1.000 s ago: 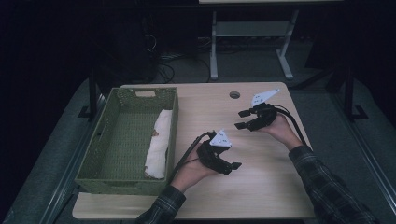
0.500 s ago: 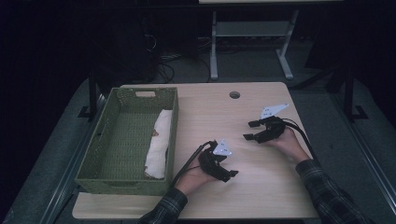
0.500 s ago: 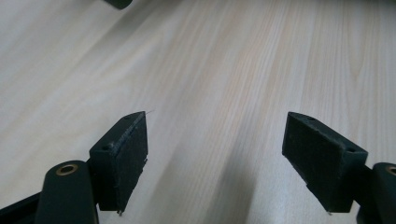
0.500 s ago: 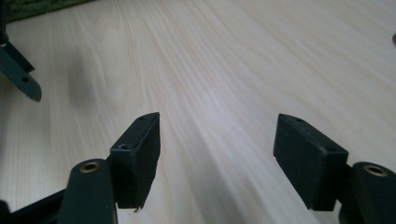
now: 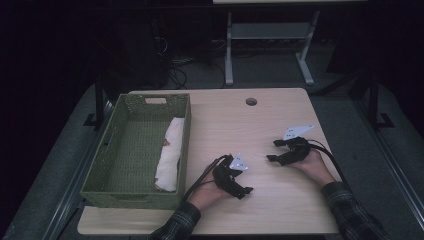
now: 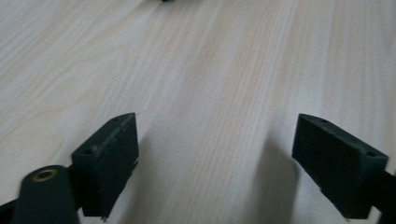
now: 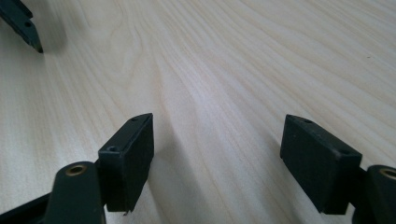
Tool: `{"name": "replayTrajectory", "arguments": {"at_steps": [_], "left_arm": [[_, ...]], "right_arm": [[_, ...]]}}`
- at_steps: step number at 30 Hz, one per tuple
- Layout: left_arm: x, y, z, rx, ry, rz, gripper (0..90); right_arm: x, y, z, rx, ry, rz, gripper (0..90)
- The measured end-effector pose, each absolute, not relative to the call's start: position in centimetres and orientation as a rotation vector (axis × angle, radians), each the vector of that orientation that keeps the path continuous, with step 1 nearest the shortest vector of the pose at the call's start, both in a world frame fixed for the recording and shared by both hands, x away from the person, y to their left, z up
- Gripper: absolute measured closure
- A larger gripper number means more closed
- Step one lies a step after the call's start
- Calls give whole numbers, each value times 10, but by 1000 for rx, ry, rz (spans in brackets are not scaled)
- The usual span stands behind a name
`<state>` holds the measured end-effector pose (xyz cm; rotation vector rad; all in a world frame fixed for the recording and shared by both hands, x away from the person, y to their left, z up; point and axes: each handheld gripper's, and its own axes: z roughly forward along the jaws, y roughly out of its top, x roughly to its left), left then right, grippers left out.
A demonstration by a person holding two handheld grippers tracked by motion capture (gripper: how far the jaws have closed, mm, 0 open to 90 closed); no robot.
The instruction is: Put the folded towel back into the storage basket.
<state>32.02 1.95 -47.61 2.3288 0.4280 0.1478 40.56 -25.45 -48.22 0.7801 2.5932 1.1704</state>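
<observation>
Pale wood-grain table (image 5: 260, 125) looks smooth and matt; the green basket (image 5: 107, 165) is woven, holding soft white cloth (image 5: 169, 152).

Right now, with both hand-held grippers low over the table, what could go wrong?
1. The left hand-held gripper and right hand-held gripper, both open and empty, sit low over the table; their tips might scrape it.
2. The left one's cable runs beside the basket and might snag its rim.

High view: overhead, facing forward and down across the bench (image 5: 280, 120). Both gripper views: close, skimming low along bare bench wood, shared with high view.
</observation>
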Motion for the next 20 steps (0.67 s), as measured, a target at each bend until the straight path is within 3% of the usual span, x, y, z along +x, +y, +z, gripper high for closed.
{"name": "replayTrajectory", "arguments": {"at_steps": [20], "left_arm": [[320, 22, -479, 2298, 416, 167, 129]], "right_arm": [[406, -253, -483, 812, 2587, 1138, 161]]}}
